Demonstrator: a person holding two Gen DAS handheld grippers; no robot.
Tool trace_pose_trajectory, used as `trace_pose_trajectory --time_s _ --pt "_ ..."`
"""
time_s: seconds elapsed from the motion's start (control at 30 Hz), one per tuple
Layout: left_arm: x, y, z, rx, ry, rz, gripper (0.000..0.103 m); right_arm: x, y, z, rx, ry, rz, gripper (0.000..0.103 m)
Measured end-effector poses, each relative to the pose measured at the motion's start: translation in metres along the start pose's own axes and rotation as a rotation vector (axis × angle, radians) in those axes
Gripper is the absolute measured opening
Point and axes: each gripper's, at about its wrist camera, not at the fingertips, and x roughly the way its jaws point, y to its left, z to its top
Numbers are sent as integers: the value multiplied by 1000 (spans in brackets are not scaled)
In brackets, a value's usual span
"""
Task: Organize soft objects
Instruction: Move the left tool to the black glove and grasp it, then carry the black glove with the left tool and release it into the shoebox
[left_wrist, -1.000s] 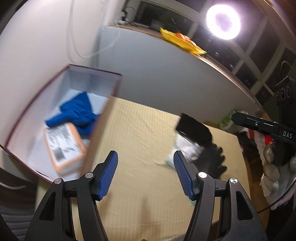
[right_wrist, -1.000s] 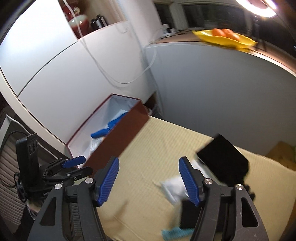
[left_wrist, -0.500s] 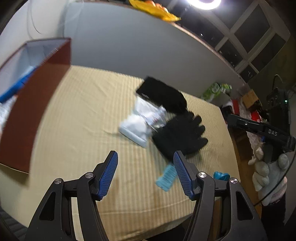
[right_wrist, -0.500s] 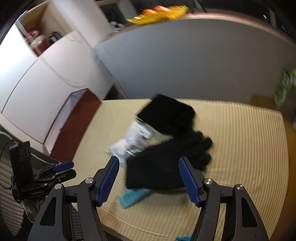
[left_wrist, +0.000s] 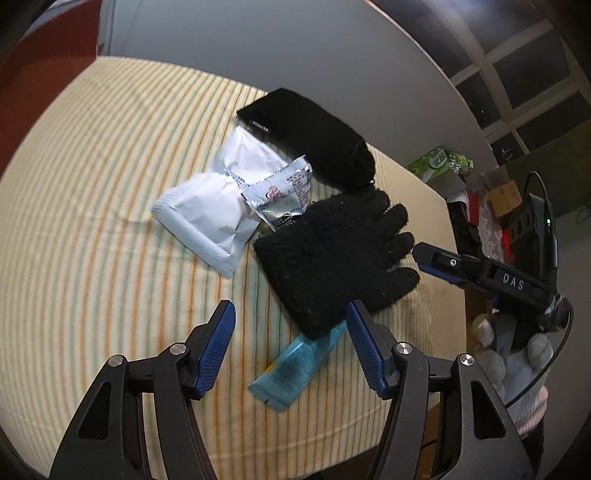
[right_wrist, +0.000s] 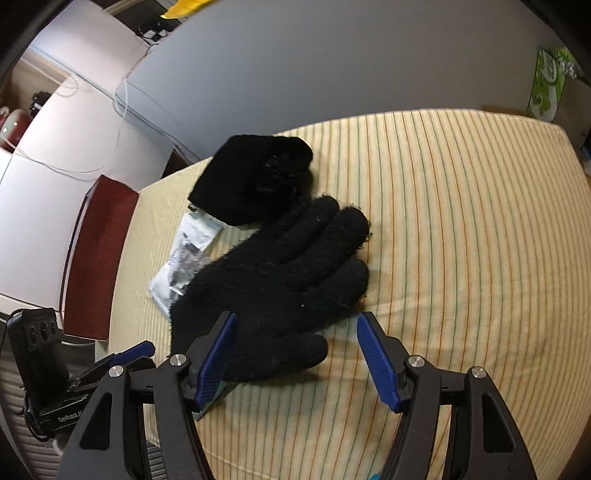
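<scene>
A fuzzy black glove (left_wrist: 332, 258) (right_wrist: 280, 280) lies flat on the striped yellow tablecloth (right_wrist: 461, 221). Behind it sits a folded black knit piece (left_wrist: 314, 144) (right_wrist: 255, 177). A white packet (left_wrist: 210, 206) and a silver sachet (left_wrist: 280, 192) lie to its left, and a blue packet (left_wrist: 295, 365) pokes out from under its cuff. My left gripper (left_wrist: 290, 310) hovers open above the cuff and the blue packet. My right gripper (right_wrist: 295, 321) hovers open over the glove's thumb side. Neither holds anything.
A dark red box (right_wrist: 96, 258) stands at the table's left end, against a white cabinet. A grey wall panel runs behind the table. A green tissue box (left_wrist: 439, 162) sits beyond the right edge. A gloved hand (left_wrist: 517, 369) holds the right tool.
Both views have swung away from the red box and dropped toward the pile of soft items, which now looks much larger. The jaws keep the same gap.
</scene>
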Motion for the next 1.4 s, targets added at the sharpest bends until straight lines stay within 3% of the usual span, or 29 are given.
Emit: trace_pose_trajectory --time_s 0.47,0.63,0.8,0.87,1.03,1.4 --pt "36 -18 11 4 37 -3 60 36 2 10 16 40 27 63" --pt "38 -22 13 20 24 22 55 42 6 12 7 42 -2 37" --pt "33 -26 13 64 1 49 37 39 -1 12 23 28 -31 11" --pt "31 -29 13 86 -2 54 20 35 -1 11 15 15 -32 8" --pt "26 -27 11 100 -16 58 12 22 10 7 -41 -27 -58 7" --pt "8 -37 8 121 -51 24 8 -5 33 3 -85 -81 -40 6"
